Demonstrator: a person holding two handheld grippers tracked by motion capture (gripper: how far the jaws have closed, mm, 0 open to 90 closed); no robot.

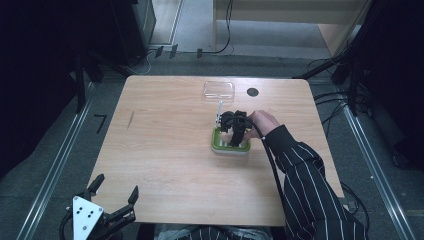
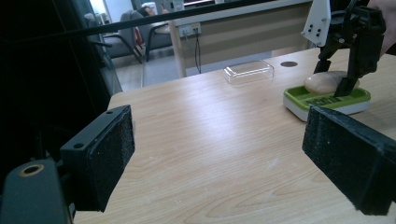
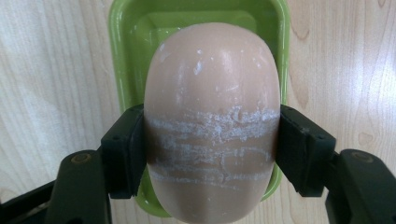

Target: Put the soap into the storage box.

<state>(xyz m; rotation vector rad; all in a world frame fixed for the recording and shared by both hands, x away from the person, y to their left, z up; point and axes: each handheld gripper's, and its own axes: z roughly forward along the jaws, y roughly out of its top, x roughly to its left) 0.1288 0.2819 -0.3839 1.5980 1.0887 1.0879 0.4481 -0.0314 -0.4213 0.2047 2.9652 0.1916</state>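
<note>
A pale pink oval soap bar [image 3: 210, 93], scuffed with white marks, is clamped across its middle by my right gripper [image 3: 210, 154]; both pads [image 3: 126, 154] press its sides. Beneath it lies a green soap dish [image 3: 126, 46] with a white base. In the high view the right gripper [image 1: 234, 134] points down into the dish [image 1: 216, 145] right of the table's centre. The left gripper view has the soap [image 2: 324, 81] low in the dish [image 2: 327, 100]; whether it rests there I cannot tell. My left gripper [image 1: 116, 186] hangs open off the table's near left corner, jaws wide around nothing [image 2: 219, 154].
A clear plastic lid [image 1: 218, 89] lies upside down near the table's far edge, also in the left gripper view [image 2: 248, 70]. A round black cable hole [image 1: 252, 92] sits just right of it. Bare wooden tabletop [image 1: 165, 150] spreads left of the dish.
</note>
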